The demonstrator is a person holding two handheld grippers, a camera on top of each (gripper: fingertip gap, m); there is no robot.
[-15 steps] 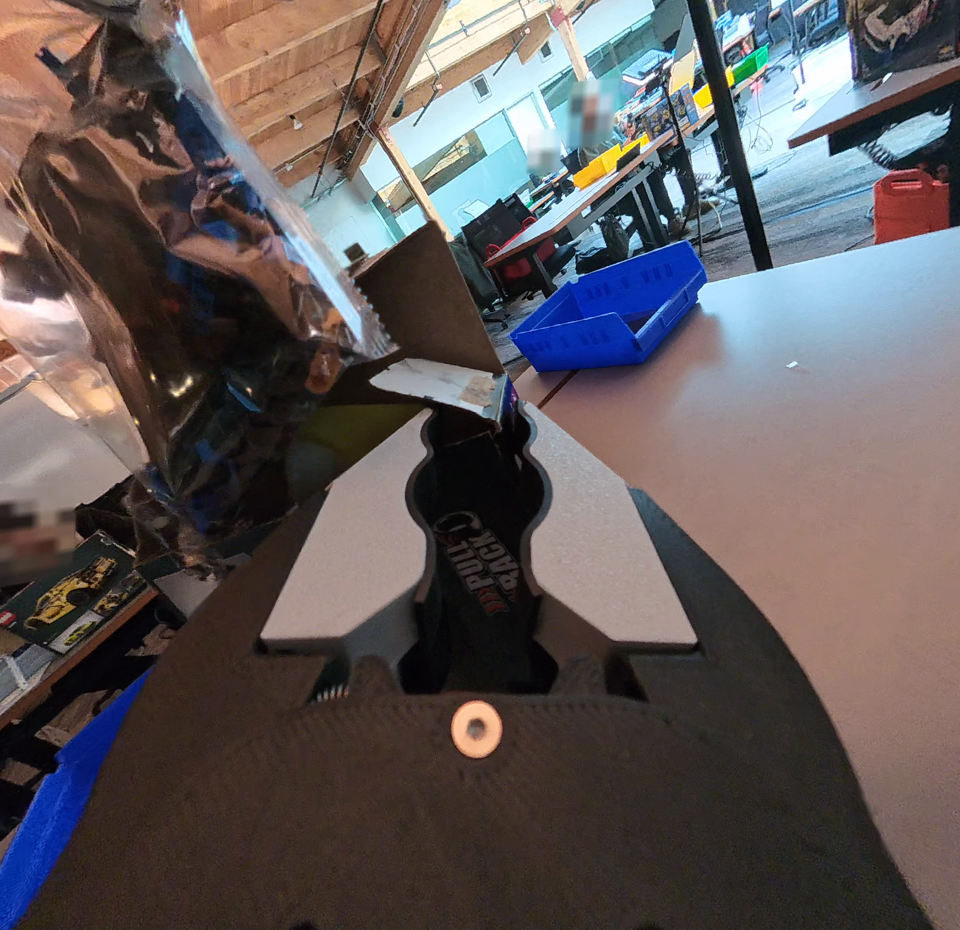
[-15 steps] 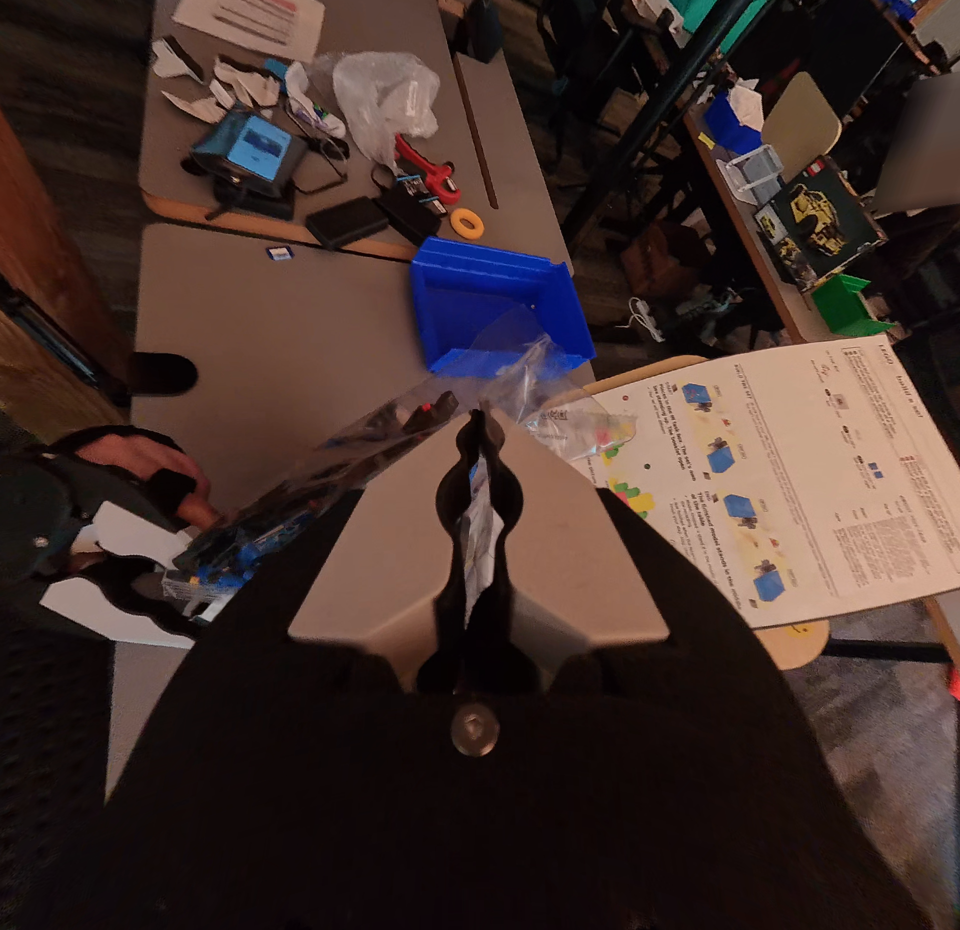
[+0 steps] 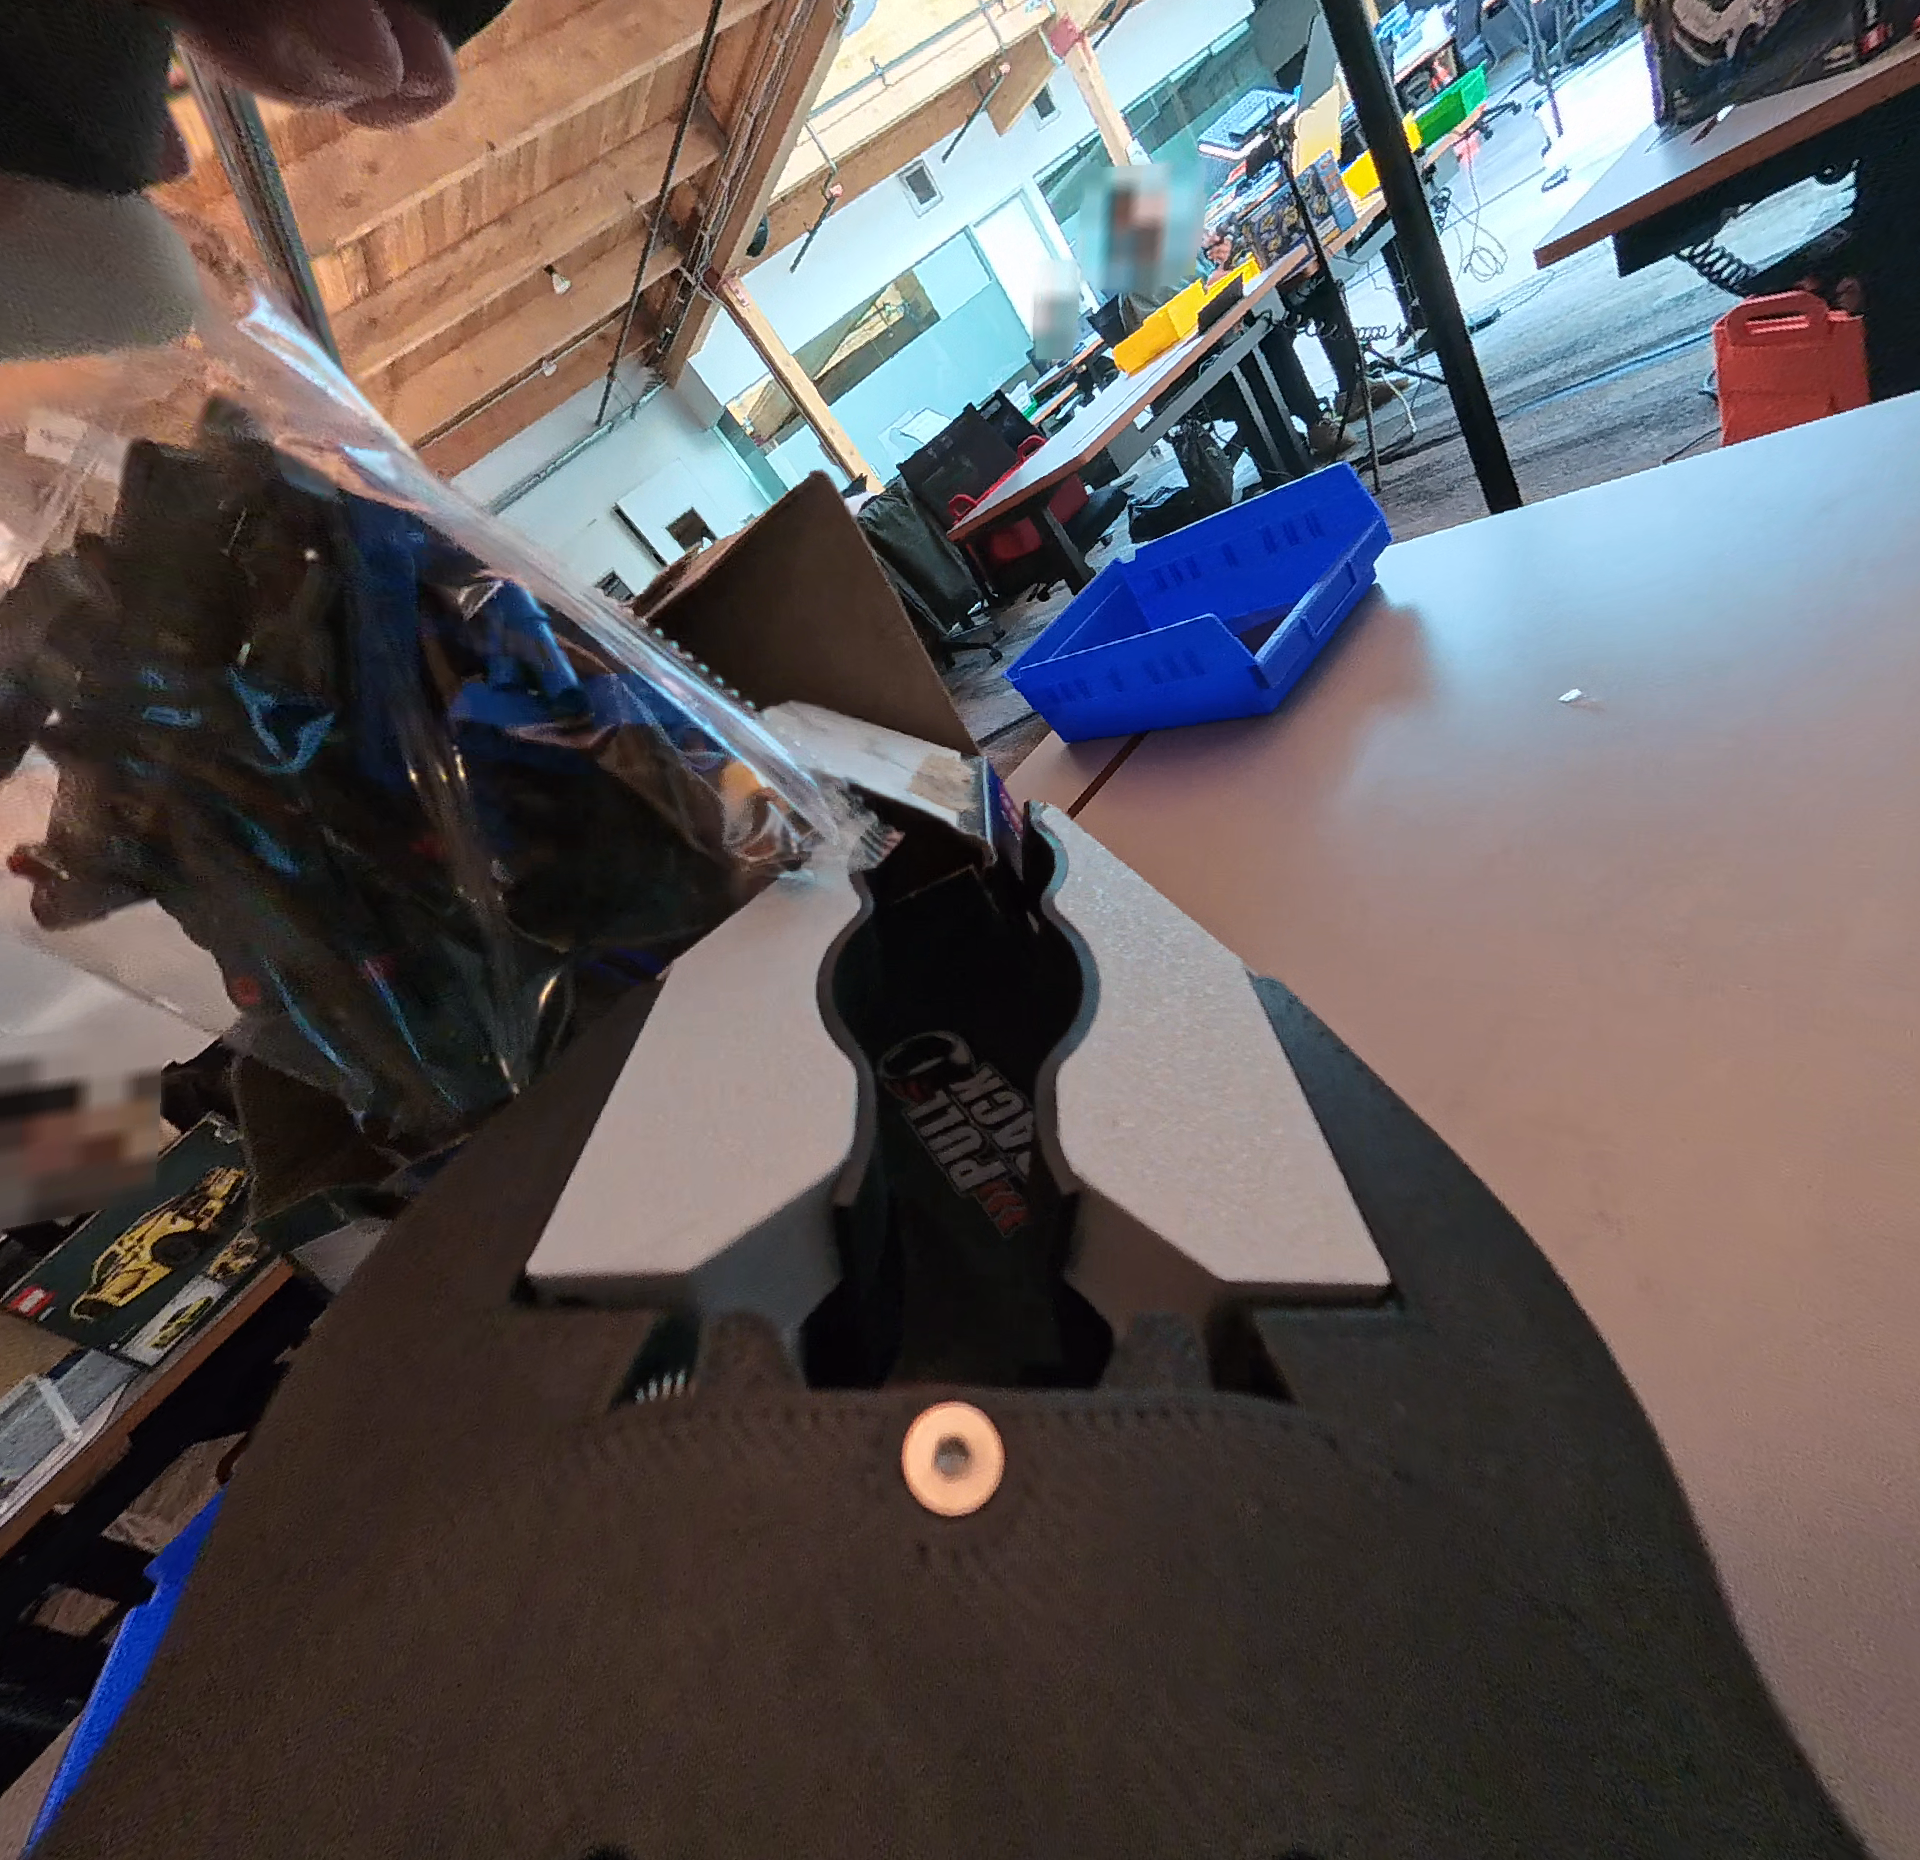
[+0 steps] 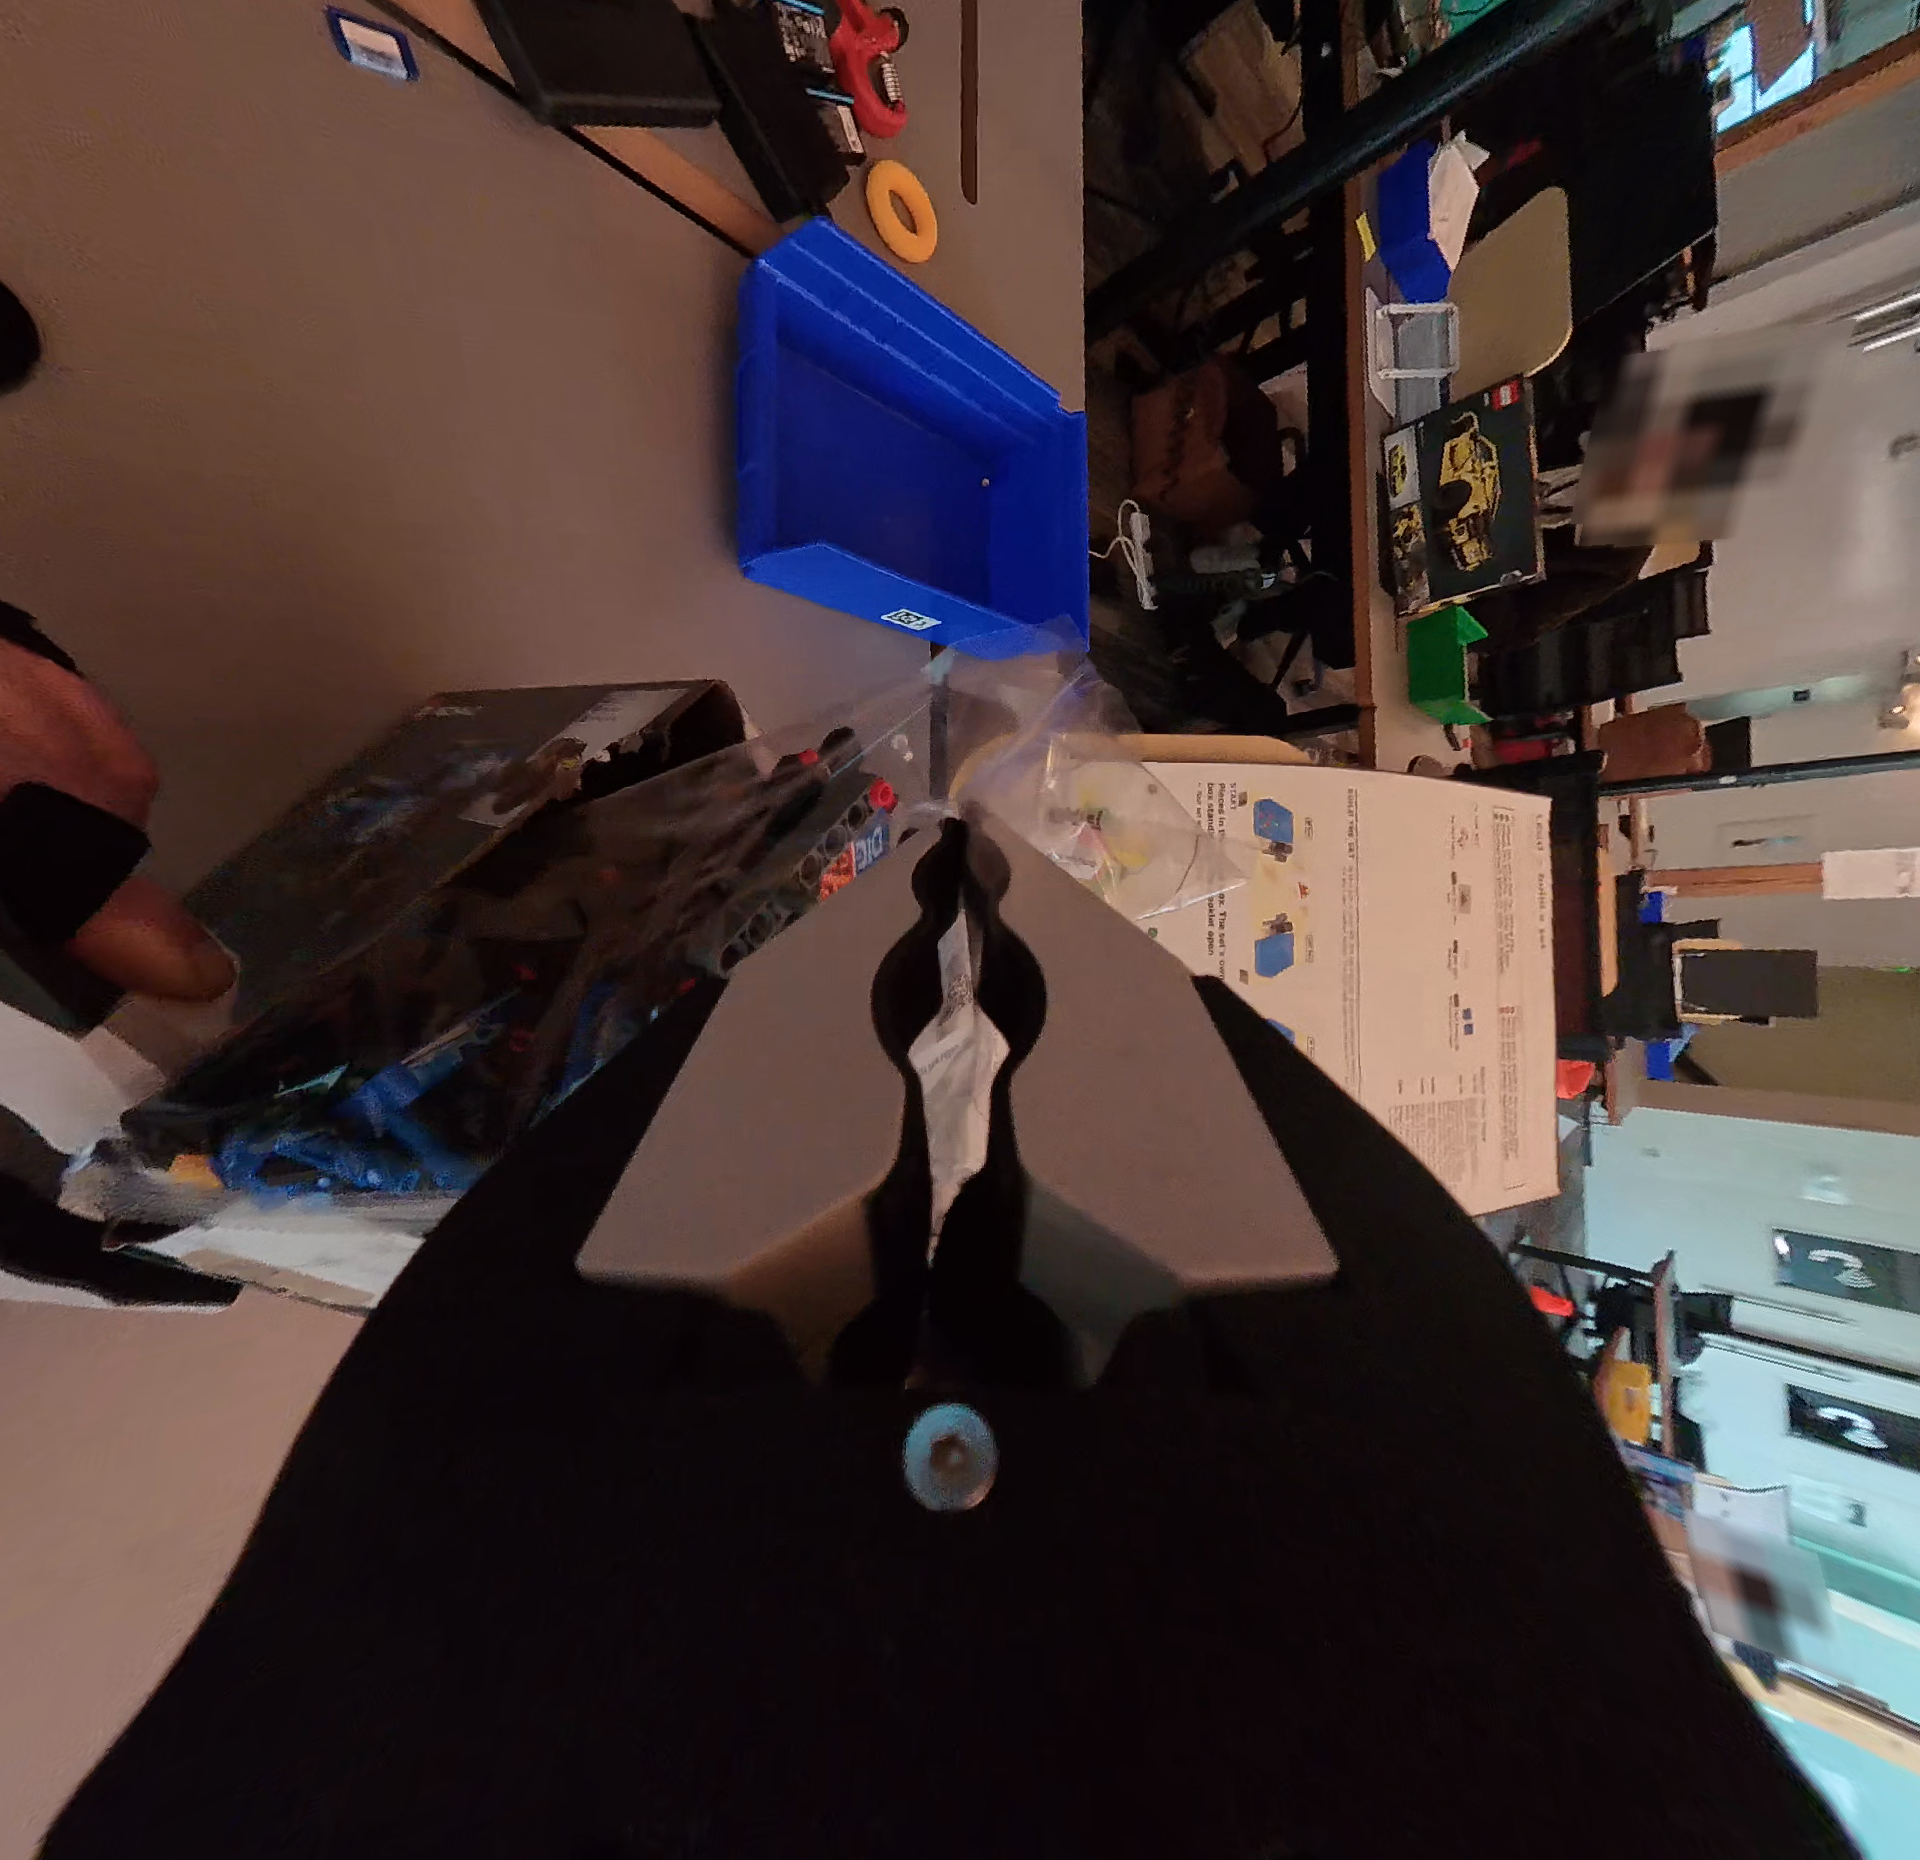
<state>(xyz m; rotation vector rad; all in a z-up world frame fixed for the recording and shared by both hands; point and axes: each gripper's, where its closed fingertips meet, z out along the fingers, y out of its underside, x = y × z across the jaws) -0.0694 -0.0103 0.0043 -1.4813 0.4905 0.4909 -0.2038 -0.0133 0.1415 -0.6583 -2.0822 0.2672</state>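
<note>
My left gripper is shut on the edge of a dark cardboard toy box, whose brown flap stands open beyond the fingertips. A clear plastic bag of blue and black bricks hangs at the left, just above the box opening. In the right wrist view my right gripper is shut on the top edge of that bag. The bag's lower part lies against the open end of the box. A hand shows at the box's far end.
An empty blue bin sits on the grey table beyond the box; it also shows in the left wrist view. A printed instruction sheet lies at the right. A yellow ring, a red clamp and black devices lie farther off. Tip to tip, the grippers are about 20 cm apart.
The right gripper has turned and pulled the bag farther out of the box, so the box now shows in its view. The left gripper keeps its hold on the box.
</note>
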